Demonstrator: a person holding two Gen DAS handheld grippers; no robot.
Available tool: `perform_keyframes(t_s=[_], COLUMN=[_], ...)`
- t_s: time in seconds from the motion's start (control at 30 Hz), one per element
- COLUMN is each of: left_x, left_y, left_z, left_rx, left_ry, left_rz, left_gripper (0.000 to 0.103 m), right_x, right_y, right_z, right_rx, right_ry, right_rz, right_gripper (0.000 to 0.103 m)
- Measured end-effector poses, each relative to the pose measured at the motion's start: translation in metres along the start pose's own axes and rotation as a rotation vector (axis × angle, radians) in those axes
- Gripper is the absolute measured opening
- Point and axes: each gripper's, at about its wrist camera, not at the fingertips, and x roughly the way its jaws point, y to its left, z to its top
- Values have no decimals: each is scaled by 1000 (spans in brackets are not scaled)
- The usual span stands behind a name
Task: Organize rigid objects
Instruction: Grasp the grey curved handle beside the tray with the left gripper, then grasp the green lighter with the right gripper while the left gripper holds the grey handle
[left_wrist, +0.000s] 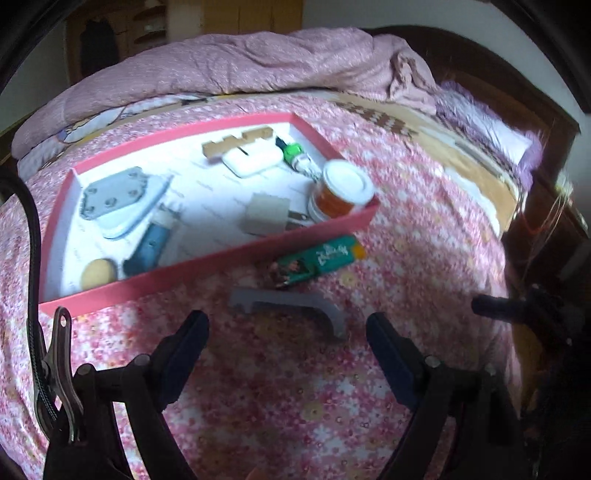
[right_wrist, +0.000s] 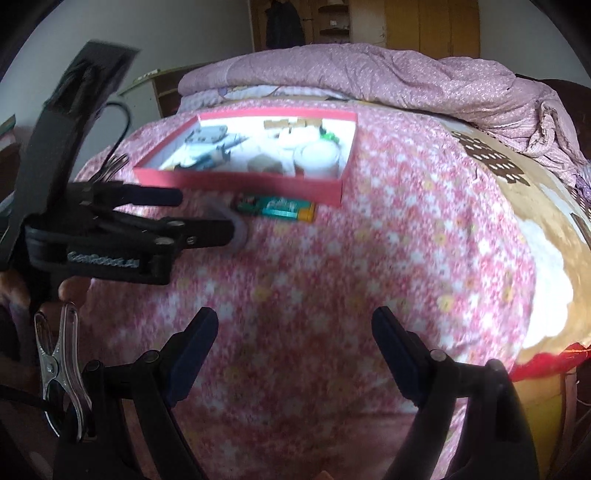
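A pink box (left_wrist: 207, 266) (right_wrist: 236, 181) with a white inside lies on the flowered bedspread. It holds several small items: a grey plate, a blue tool, a white case, a wooden piece, a jar with a white lid (left_wrist: 345, 186). On the bedspread in front of the box lie a green pack (left_wrist: 317, 258) (right_wrist: 280, 208) and a grey bracket (left_wrist: 288, 304) (right_wrist: 236, 229). My left gripper (left_wrist: 286, 332) is open, just short of the bracket; the right wrist view shows it (right_wrist: 207, 212) from the side above the bracket. My right gripper (right_wrist: 293, 326) is open over bare bedspread, with nothing between its fingers.
A crumpled pink quilt (left_wrist: 258, 62) (right_wrist: 369, 70) is heaped at the far side of the bed. A tan patterned sheet (right_wrist: 535, 206) covers the right side. A dark wooden headboard (left_wrist: 546, 155) stands to the right. Wooden cupboards (right_wrist: 424, 26) line the back wall.
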Motion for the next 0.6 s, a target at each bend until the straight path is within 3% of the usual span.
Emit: perform_keyframes(t_s=[0.37,0.6], left_x=[27,29], left_y=[-14,-15], left_z=[-1,0], left_rx=[79,70], left_ry=[3,-19], left_rz=[95,100], left_gripper=[90,85], right_x=[13,18], right_y=[1,1], right_z=[-9,-11], right_rx=[13,33], right_ry=[34,34], right_rz=[22,12], right_gripper=[87,87])
